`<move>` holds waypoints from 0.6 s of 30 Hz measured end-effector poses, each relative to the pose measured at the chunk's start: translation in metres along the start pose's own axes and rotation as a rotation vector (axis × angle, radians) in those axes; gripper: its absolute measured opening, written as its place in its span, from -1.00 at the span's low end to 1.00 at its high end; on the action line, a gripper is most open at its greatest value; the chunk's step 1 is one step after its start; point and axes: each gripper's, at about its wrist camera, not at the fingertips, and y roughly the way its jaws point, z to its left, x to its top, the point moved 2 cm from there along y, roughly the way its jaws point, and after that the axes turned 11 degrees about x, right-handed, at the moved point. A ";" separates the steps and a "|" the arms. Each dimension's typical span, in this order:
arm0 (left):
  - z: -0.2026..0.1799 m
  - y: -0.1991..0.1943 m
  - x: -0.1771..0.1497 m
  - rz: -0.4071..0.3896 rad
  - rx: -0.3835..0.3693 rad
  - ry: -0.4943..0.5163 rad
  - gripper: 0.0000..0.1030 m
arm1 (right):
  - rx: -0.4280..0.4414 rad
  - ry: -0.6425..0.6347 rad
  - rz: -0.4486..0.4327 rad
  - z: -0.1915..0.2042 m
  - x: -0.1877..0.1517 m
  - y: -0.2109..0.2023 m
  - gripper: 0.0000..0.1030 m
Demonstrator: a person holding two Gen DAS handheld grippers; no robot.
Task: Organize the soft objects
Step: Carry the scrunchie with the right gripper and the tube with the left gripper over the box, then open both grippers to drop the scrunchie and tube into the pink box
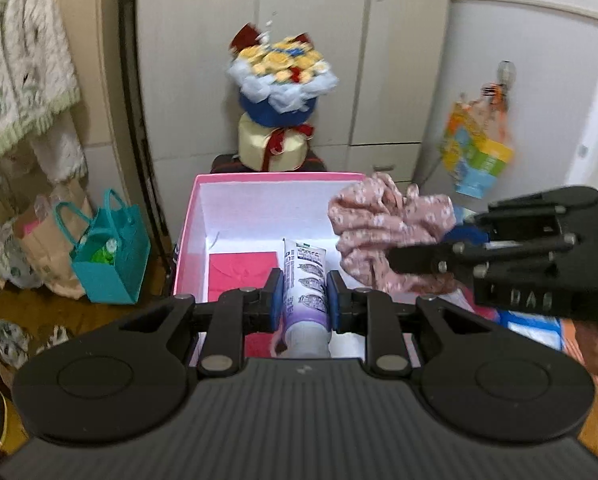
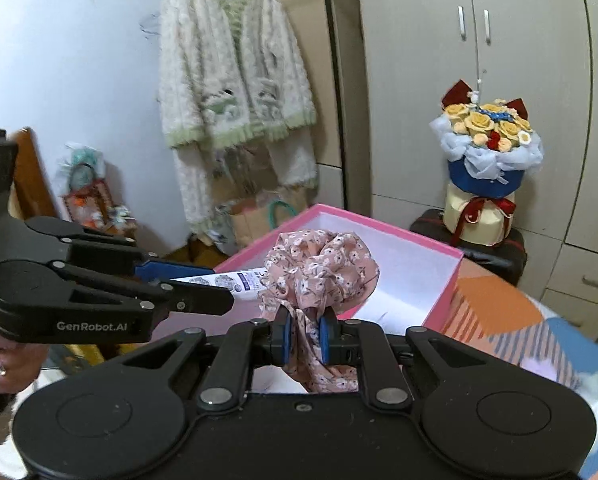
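My right gripper (image 2: 303, 334) pinches the floral scrunchie (image 2: 319, 268); my left gripper (image 1: 303, 300) clamps the tube (image 1: 305, 280), pointing twelve o'clock over the pink box (image 1: 275, 178).

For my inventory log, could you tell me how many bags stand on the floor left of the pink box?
2: a teal handled bag and a brown paper bag behind it; others may be hidden.

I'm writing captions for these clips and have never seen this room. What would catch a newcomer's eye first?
Probably the two loaded grippers above the open pink box: the left gripper is shut on a white and purple tube, and the right gripper is shut on a pink floral scrunchie. Behind the box, a bouquet of yellow roses stands before the wardrobe, and a fluffy cream cardigan hangs on the wall to its left.
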 end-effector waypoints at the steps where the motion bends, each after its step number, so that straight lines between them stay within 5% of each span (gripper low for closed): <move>1: 0.001 0.013 0.003 0.016 0.008 -0.009 -0.58 | -0.011 -0.011 0.024 -0.006 0.003 0.010 -0.66; 15: 0.007 0.110 0.018 0.173 0.093 -0.125 -0.58 | -0.101 -0.025 0.222 -0.056 0.012 0.102 -0.62; 18: 0.008 0.118 0.018 0.178 0.108 -0.152 -0.54 | -0.108 -0.046 0.245 -0.058 0.012 0.113 -0.34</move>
